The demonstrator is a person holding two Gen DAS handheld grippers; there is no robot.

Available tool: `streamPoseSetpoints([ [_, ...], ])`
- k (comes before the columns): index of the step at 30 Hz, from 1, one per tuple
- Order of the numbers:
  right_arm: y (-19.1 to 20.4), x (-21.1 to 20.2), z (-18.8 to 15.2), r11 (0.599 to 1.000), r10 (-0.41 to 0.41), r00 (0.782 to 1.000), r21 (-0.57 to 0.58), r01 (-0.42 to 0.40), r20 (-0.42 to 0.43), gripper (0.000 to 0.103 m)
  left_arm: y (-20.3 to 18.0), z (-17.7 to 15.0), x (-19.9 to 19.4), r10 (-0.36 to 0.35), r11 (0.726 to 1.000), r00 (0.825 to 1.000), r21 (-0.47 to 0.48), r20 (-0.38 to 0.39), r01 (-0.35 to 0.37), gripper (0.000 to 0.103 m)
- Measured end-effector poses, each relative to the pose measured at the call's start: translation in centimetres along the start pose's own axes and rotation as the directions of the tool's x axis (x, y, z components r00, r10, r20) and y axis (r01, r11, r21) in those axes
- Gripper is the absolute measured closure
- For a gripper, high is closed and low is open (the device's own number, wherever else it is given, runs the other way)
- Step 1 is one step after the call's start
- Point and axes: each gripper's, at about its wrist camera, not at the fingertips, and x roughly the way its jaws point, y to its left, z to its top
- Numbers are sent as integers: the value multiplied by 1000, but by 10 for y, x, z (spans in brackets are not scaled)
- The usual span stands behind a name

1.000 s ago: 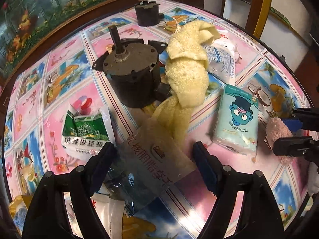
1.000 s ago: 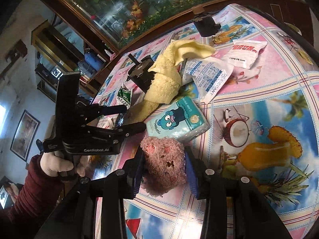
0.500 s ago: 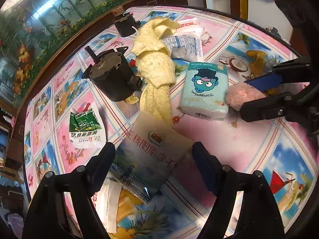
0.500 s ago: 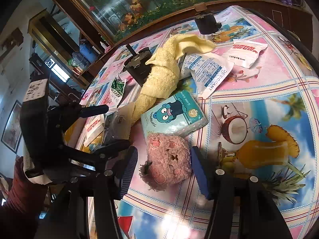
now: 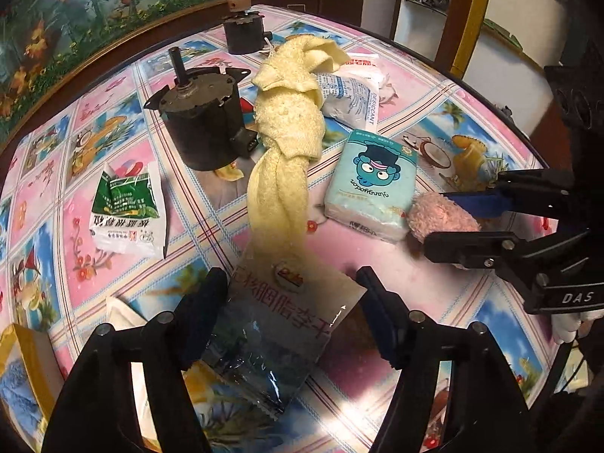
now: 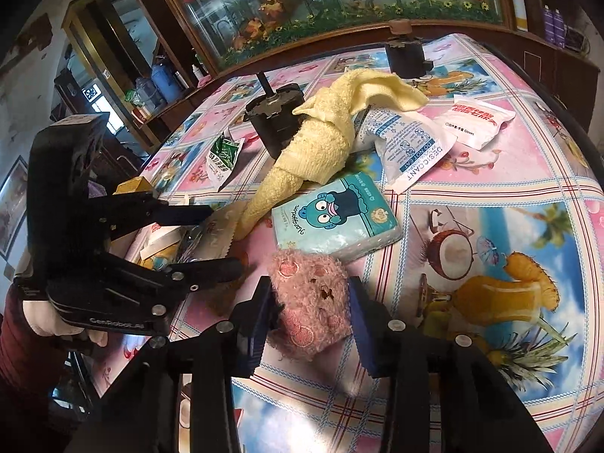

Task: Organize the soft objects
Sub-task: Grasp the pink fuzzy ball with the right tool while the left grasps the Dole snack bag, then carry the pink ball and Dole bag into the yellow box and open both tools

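A pink plush toy (image 6: 309,302) lies on the patterned tablecloth (image 6: 490,196), and my right gripper (image 6: 309,315) is shut on it, a blue pad pressing each side. The left wrist view shows the same plush toy (image 5: 438,219) held between the fingers of the right gripper (image 5: 458,224). My left gripper (image 5: 292,290) stands open over a foil snack packet (image 5: 279,324), one finger on either side. A twisted yellow towel (image 5: 287,128) runs from the packet toward the table's far side. Beside it lies a soft blue tissue pack (image 5: 372,181).
A large black motor (image 5: 200,120) stands left of the towel, and a smaller motor (image 5: 245,32) sits at the far edge. A desiccant bag (image 6: 411,151), a white glove packet (image 6: 479,117), a green-and-white packet (image 5: 126,211) and a yellow box (image 5: 22,370) also lie about.
The right gripper's jaws widened half a second ago and have now narrowed onto the plush toy. The left gripper has swung and come nearer the snack packet, still open.
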Motion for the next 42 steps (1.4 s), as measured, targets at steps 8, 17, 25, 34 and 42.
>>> streamPoseSetpoints([
  [8, 10, -9, -3, 1000, -6, 999, -27, 7, 46, 62, 2, -35, -79, -80, 986, 981, -132, 174, 104, 34],
  [17, 72, -39, -3, 992, 71, 995, -113, -63, 76, 63, 50, -108, -184, -4, 941, 936, -317, 353, 123, 34],
  [25, 151, -49, 8, 962, 182, 981, -217, -164, 62, 63, 130, -195, -227, 235, 832, 916, -555, 325, -17, 34],
  [34, 223, -15, 5, 930, 245, 969, -273, -244, -33, 63, 165, -268, -217, 327, 733, 921, -672, 212, -105, 34],
  [42, 292, 26, -8, 888, 265, 955, -350, -297, -135, 63, 169, -279, -197, 341, 708, 926, -693, 164, -138, 31],
])
